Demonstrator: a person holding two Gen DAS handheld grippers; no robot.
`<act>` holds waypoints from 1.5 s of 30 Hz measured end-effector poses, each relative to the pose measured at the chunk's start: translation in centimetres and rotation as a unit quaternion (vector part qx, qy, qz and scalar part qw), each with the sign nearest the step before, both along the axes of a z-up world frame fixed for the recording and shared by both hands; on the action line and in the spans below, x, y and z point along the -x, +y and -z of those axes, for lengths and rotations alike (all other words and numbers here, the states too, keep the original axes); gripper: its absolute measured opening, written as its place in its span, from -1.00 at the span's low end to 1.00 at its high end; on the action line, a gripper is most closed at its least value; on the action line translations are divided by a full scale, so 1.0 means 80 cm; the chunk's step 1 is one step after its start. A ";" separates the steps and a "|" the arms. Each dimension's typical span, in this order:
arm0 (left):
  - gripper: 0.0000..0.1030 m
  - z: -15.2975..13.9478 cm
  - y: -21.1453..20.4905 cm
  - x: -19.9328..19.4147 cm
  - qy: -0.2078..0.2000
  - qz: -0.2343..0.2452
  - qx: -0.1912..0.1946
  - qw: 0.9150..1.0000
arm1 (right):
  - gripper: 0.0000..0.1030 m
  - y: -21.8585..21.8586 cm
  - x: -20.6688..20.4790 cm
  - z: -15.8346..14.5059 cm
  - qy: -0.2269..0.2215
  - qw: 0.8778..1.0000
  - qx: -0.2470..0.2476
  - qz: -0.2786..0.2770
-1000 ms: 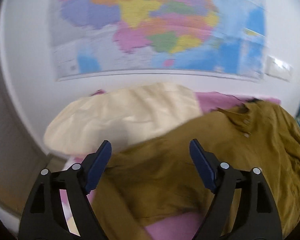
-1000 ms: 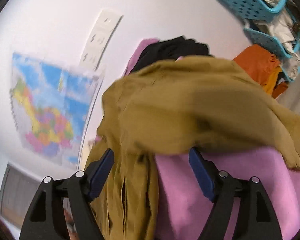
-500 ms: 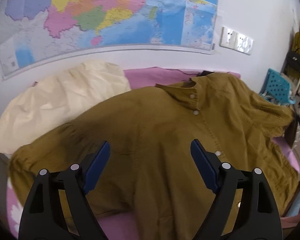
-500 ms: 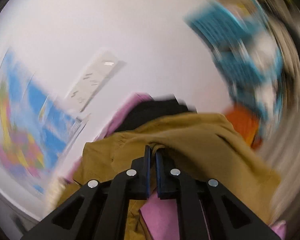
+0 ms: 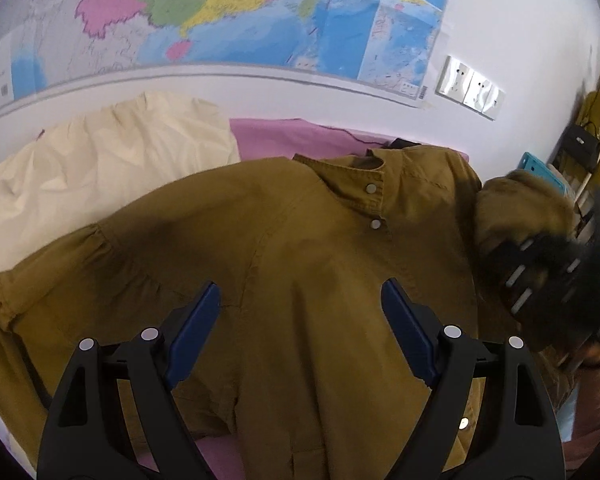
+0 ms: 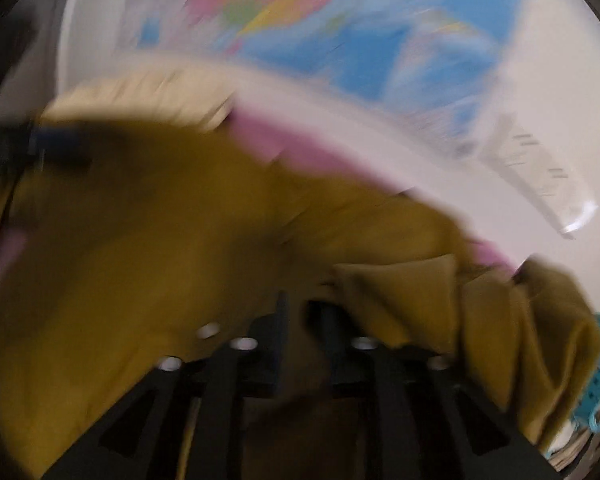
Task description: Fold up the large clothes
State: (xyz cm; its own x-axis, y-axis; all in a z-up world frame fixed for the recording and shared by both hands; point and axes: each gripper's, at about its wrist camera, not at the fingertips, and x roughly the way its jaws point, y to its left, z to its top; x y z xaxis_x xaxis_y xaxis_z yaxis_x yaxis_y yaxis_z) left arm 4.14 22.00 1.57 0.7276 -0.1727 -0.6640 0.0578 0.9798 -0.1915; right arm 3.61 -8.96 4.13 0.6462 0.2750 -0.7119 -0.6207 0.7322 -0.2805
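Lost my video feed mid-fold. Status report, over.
Left gripper open, above mustard shirt spread on the pink sheet. Right gripper opening, sleeve folded in beside it. Cream pillow behind; nothing blocking.

A colourful map (image 5: 220, 12) hangs on the white wall (image 5: 512, 20) beside wall switches (image 5: 470, 88).

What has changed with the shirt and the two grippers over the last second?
The mustard shirt went from bunched to spread front-up across the pink sheet. The right gripper clamped a fold of it half a second ago, swung it across, and its jaws are now opening, with no cloth clearly between them in the blurred view. The left gripper stayed wide open above the shirt, holding nothing. The cream pillow kept its place.
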 end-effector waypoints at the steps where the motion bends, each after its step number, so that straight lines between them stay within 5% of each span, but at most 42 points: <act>1: 0.59 0.003 0.003 -0.001 0.004 -0.004 -0.001 1.000 | -0.09 0.012 0.003 0.015 0.027 0.999 0.010 -0.015; 6: 0.59 0.014 0.008 -0.005 0.013 -0.002 -0.007 1.000 | -0.05 0.020 0.039 0.022 0.136 0.988 -0.022 -0.073; 11: 0.59 0.024 0.006 -0.011 0.018 0.011 -0.002 1.000 | 0.18 -0.055 0.084 -0.053 0.117 0.981 -0.119 -0.104; 13: 0.59 0.028 0.001 -0.012 0.018 0.022 0.001 1.000 | 0.52 -0.097 0.083 -0.077 0.089 0.985 -0.130 -0.069; 15: 0.59 0.032 -0.005 -0.014 0.019 0.032 0.004 0.999 | 0.57 -0.141 0.070 -0.086 0.064 0.989 -0.131 -0.004; 18: 0.59 0.034 -0.012 -0.015 0.020 0.042 0.007 0.999 | 0.61 -0.198 0.036 -0.069 0.090 0.985 -0.121 0.082; 20: 0.59 0.034 -0.017 -0.013 0.019 0.050 0.006 0.999 | 0.58 -0.216 0.017 -0.048 0.120 0.981 -0.108 0.107; 21: 0.59 0.033 -0.019 -0.011 0.017 0.053 0.003 0.998 | 0.37 -0.219 0.012 -0.040 0.138 0.979 -0.112 0.103; 22: 0.59 0.033 -0.021 -0.010 0.016 0.056 0.001 0.998 | -0.05 -0.220 0.007 -0.033 0.169 0.973 -0.129 0.086; 25: 0.59 0.030 -0.023 -0.004 0.011 0.065 -0.002 0.998 | -0.83 -0.207 0.005 -0.035 0.196 0.969 -0.140 0.049; 28: 0.61 0.026 -0.021 0.002 0.004 0.068 -0.004 0.998 | -0.91 -0.185 0.008 -0.073 0.186 0.967 -0.175 0.000; 34: 0.63 0.010 -0.013 0.016 -0.017 0.083 0.016 0.996 | -0.92 -0.110 -0.018 -0.144 0.172 0.951 -0.238 -0.094; 39: 0.71 -0.009 -0.002 0.034 -0.052 0.095 0.033 0.994 | -0.87 -0.010 -0.063 -0.133 0.209 0.941 -0.237 -0.121; 41: 0.72 -0.014 0.005 0.042 -0.062 0.092 0.034 0.993 | -0.61 0.018 -0.085 -0.115 0.219 0.944 -0.225 -0.099; 42: 0.73 -0.015 0.007 0.043 -0.063 0.089 0.033 0.993 | -0.24 0.028 -0.098 -0.105 0.229 0.943 -0.226 -0.088; 45: 0.77 -0.009 0.022 0.043 -0.054 0.082 0.048 0.994 | -0.15 0.018 -0.108 -0.097 0.224 0.942 -0.243 -0.064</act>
